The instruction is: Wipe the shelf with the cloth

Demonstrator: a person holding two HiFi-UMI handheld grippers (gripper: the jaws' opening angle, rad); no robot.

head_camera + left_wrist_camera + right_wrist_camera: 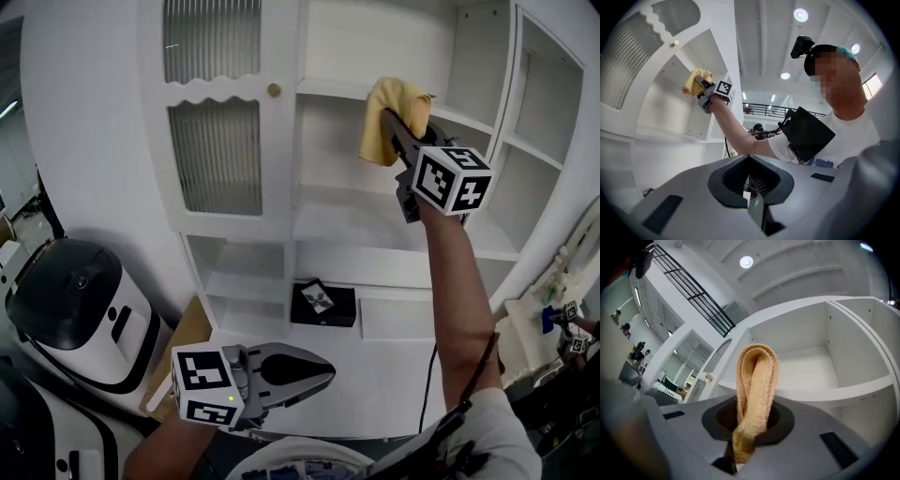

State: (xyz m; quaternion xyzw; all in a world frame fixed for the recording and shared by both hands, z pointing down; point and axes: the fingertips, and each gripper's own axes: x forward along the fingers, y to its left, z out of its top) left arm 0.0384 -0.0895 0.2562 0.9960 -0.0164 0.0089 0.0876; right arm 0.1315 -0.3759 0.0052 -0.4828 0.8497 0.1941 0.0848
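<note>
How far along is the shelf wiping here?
Done: the cloth is picked up, clamped in the right gripper. In hand: it is raised to the upper shelf; contact isn't clear. Remaining: the wiping itself, with no visible sign any shelf is wiped. The left gripper hangs low, shut and empty.

No legible text, number or brand is showing in any view. The cubes on the left gripper (323, 371) and right gripper (388, 120) are displaying only black-and-white square marker patterns. The black box (322, 304) is showing a pale emblem, too small to read.

Large hall: mezzanine railing (689, 291), ceiling spotlights (746, 261)
</note>
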